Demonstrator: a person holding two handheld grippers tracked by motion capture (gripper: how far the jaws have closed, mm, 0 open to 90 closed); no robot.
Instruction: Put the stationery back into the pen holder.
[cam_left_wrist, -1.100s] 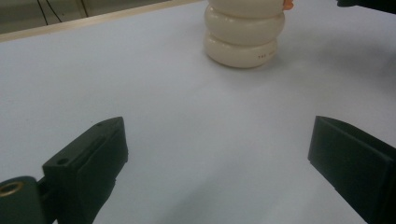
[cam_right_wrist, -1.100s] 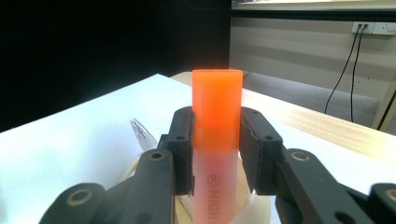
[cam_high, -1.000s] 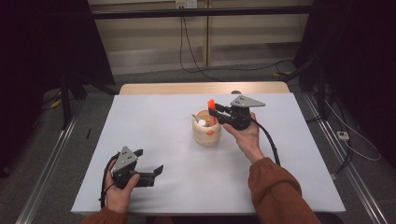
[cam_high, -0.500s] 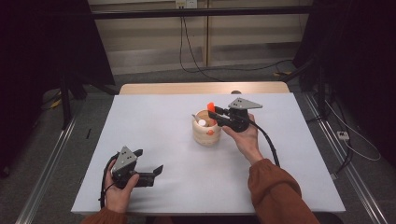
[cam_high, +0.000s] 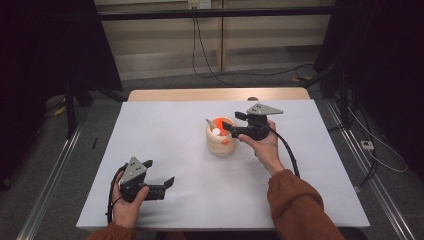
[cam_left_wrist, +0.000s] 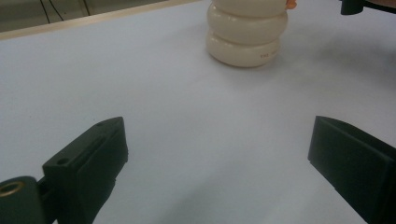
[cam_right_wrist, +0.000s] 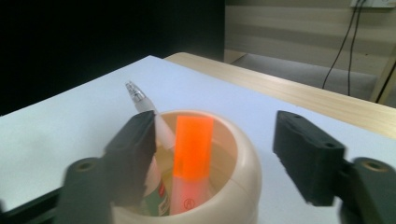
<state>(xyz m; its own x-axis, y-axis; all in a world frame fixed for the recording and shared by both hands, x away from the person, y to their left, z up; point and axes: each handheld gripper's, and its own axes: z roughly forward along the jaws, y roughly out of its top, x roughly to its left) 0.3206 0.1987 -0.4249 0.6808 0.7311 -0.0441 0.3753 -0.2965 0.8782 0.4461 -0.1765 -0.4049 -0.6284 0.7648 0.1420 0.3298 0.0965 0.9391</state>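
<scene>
Two grippers are in my hands, and both stand wide open with nothing held. My right gripper (cam_high: 227, 126) hovers over the mouth of the cream, ribbed, rounded pen pot (cam_high: 220, 142) near the middle of the white table (cam_high: 165, 130). In the right gripper view its jaws straddle the pot's rim, with the orange, flat-ended highlighter (cam_right_wrist: 190, 158) standing upright inside, between them. A pale pen with a clear tip (cam_right_wrist: 140, 100) leans out of the pot beside the left jaw. I judge the jaws hang there because the highlighter has just gone in, though they could equally be lining up to take it.

My left gripper (cam_high: 161, 186) rests low on the table near its front edge, well apart from the pot, idle and out of the way.

Against the picture from a second ago, the orange highlighter sits lower, down within the pot instead of up at my jaw tips. The left gripper lies where it did.
</scene>
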